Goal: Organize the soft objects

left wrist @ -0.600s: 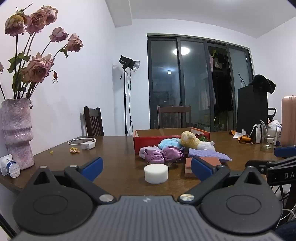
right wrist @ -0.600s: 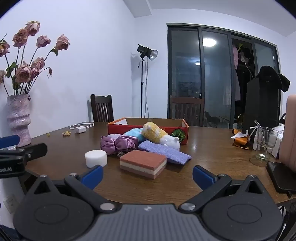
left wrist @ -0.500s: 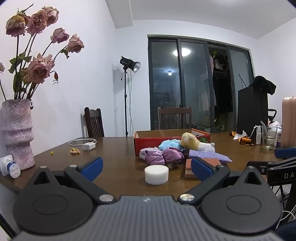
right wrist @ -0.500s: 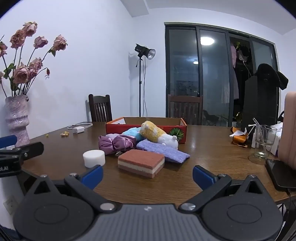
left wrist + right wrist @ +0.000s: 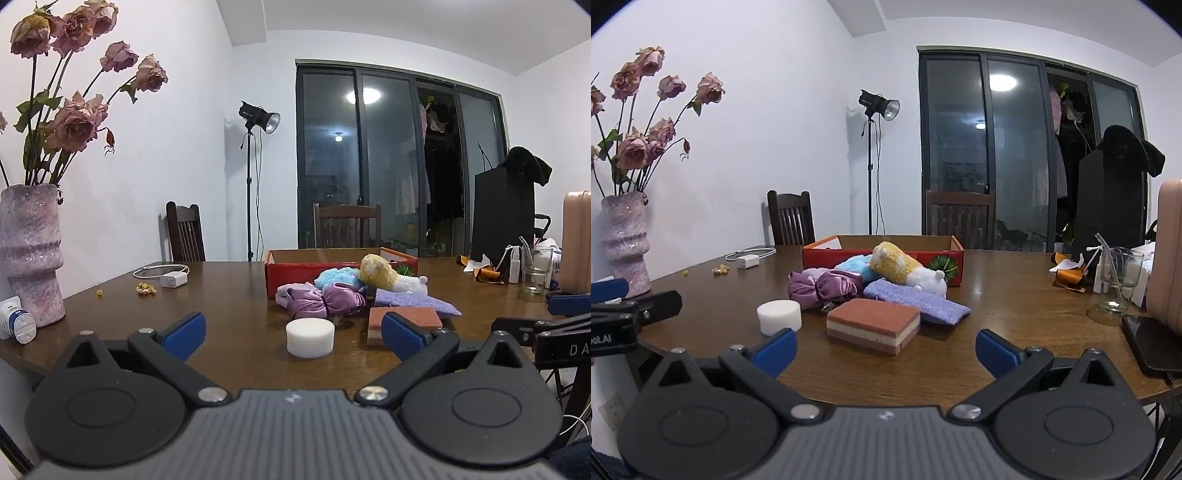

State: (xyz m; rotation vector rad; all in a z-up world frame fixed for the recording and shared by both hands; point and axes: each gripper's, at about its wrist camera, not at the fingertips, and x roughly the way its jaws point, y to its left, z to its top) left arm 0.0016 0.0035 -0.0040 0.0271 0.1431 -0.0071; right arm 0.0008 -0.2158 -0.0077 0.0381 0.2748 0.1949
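Tools: left tool and right tool both spread wide, empty, short of the desk edge | Items: soft pile outside red box; white foam puck and layered sponge nearest | Risk: satin scrunchies probably snag neighbours; plush toy could roll off the towel.

White foam puck, brick-and-cream striped sponge, seemingly satin purple scrunchie

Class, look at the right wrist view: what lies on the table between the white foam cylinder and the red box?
The purple satin scrunchies lie between the white foam cylinder and the red box; the right wrist view shows it clearly.
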